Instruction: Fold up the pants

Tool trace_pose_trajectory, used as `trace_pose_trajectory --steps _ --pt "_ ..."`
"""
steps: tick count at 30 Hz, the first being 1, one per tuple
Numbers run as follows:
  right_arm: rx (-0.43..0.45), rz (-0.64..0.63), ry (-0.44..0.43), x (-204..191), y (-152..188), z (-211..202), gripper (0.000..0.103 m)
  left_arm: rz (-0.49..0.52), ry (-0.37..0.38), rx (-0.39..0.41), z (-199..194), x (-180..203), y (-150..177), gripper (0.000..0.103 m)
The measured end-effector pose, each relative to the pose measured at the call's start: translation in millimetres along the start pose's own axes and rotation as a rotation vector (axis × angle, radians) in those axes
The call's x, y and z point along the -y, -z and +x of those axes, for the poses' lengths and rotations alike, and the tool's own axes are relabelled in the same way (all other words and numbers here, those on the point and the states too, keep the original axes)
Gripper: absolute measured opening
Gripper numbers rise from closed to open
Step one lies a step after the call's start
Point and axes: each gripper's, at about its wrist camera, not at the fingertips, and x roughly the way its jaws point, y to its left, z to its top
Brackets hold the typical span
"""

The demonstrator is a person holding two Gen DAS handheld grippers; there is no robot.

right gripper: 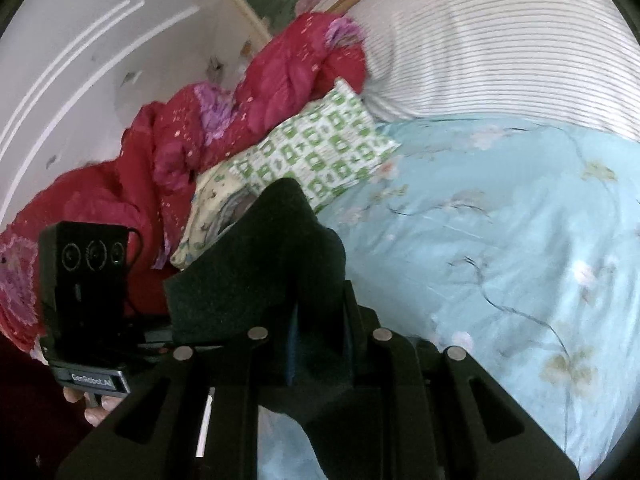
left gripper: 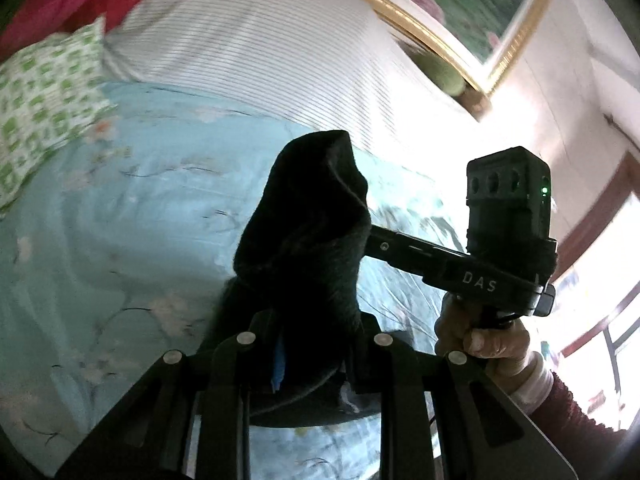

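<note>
The left gripper (left gripper: 308, 344), a black two-finger tool with round silver rivets along its linkage arms, has its jaws drawn close together on a bunch of dark, soft, slightly fuzzy pants fabric (left gripper: 308, 232), which rises from between the fingers in a rounded, hood-like peak and hangs above the pale blue floral bedsheet (left gripper: 120, 220), a smooth, lightly creased cloth printed with faint blossoms and thin dark twigs. A sliver of blue pad shows against the cloth inside the left jaw. In the right wrist view, the right gripper (right gripper: 316, 344) is likewise nearly closed on the same dark pants (right gripper: 260, 272), whose felt-like surface folds into a broad, angular flap leaning to the left. Both tools sit close together, each one showing in the other's view as a boxy black camera block, with the person's right hand (left gripper: 480, 336) wrapped round its handle below a white cuff and maroon sleeve. Behind lie a white pillow with fine grey stripes (right gripper: 500, 40), a rectangular cushion patterned in green squares (right gripper: 320, 140), and a puffy, crumpled red quilted jacket (right gripper: 180, 140) with purple trim. A gold-framed floral painting (left gripper: 460, 4) leans on the wall.
</note>
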Motion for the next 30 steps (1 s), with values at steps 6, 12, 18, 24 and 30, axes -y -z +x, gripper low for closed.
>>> trace_pose_trajectory --steps 6,12,18,24,30 --pt "0.065 0.098 0.041 27.2 33.0 -43.1 0.019 0.099 0.022 -0.065 34.0 43.1 16.2 0.022" --pt "0.099 0.177 0.066 52.2 64.2 -62.0 0.019 0.151 0.030 -0.126 61.4 70.8 39.1 0.022" --pt "0.111 0.250 0.074 81.2 96.3 -73.9 0.019 0.201 0.032 -0.163 92.1 84.5 60.2 0.022" --pt "0.095 0.332 0.127 103.4 122.9 -79.9 0.027 0.250 0.029 -0.193 113.3 91.2 76.0 0.023" --pt "0.089 0.365 0.217 106.5 144.4 -95.7 0.027 0.338 0.061 -0.228 129.9 107.9 97.2 0.029"
